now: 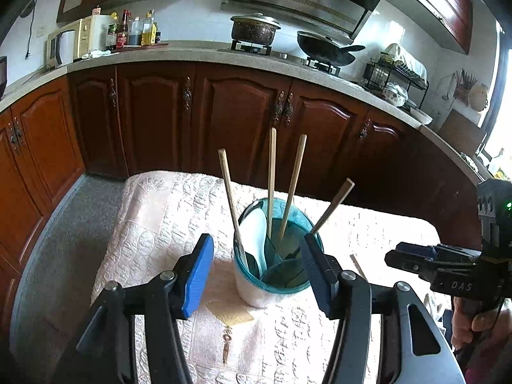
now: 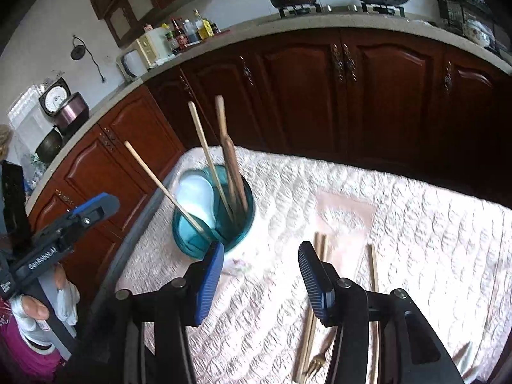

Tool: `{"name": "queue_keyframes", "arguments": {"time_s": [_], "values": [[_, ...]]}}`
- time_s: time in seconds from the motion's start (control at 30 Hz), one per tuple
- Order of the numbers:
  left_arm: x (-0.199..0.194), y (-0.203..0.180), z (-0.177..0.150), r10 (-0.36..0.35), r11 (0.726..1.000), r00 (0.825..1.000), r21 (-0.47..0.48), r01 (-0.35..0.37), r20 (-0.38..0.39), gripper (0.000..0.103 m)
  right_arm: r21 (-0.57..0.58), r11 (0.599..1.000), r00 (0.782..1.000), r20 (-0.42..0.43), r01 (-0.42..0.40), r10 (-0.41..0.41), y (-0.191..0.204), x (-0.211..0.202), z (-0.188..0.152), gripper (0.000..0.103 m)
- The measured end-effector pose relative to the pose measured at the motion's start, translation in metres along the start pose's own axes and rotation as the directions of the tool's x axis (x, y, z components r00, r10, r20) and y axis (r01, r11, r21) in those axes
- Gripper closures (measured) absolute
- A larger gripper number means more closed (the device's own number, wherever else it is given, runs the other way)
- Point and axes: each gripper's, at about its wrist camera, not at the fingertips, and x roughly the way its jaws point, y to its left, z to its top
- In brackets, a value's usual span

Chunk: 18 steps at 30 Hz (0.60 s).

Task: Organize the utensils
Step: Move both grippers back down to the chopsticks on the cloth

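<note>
A teal-rimmed utensil holder (image 1: 256, 294) stands on the pink quilted tablecloth (image 1: 150, 224). It holds several wooden chopsticks (image 1: 271, 172) and a white spoon (image 1: 257, 233). My left gripper (image 1: 258, 243) is open just in front of the holder, its blue pads to either side without touching it. In the right wrist view the holder (image 2: 192, 246) is up and to the left of my right gripper (image 2: 261, 249), which is open and empty above the cloth. A pair of loose chopsticks (image 2: 321, 249), a single chopstick (image 2: 373, 268) and a small fork (image 2: 315, 363) lie on the cloth by its right finger.
Dark wooden cabinets (image 1: 243, 115) and a counter with a stove, pot (image 1: 254, 28), wok (image 1: 326, 49), microwave (image 1: 64, 44) and bottles run behind the table. The right gripper's body (image 1: 448, 265) reaches in from the right, held by a hand (image 1: 480, 326). The table edge (image 2: 128, 256) drops off at left.
</note>
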Motion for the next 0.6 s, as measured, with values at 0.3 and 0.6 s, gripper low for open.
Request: {"name": "queue_keyframes", "arguments": {"time_s": [0.3, 0.6], "values": [[0.003, 0.006, -0.022, -0.002, 1.0, 0.999, -0.025, 0.002, -0.034, 0.045, 0.043, 0.998, 0.994, -0.105, 0.044, -0.04, -0.031, 0.033, -0.044, 0.051], [0.019, 0.019, -0.051, 0.003, 0.998, 0.993, -0.065, -0.011, -0.121, 0.045, 0.089, 0.99, 0.971, -0.225, 0.106, -0.084, -0.059, 0.093, -0.084, 0.064]]}}
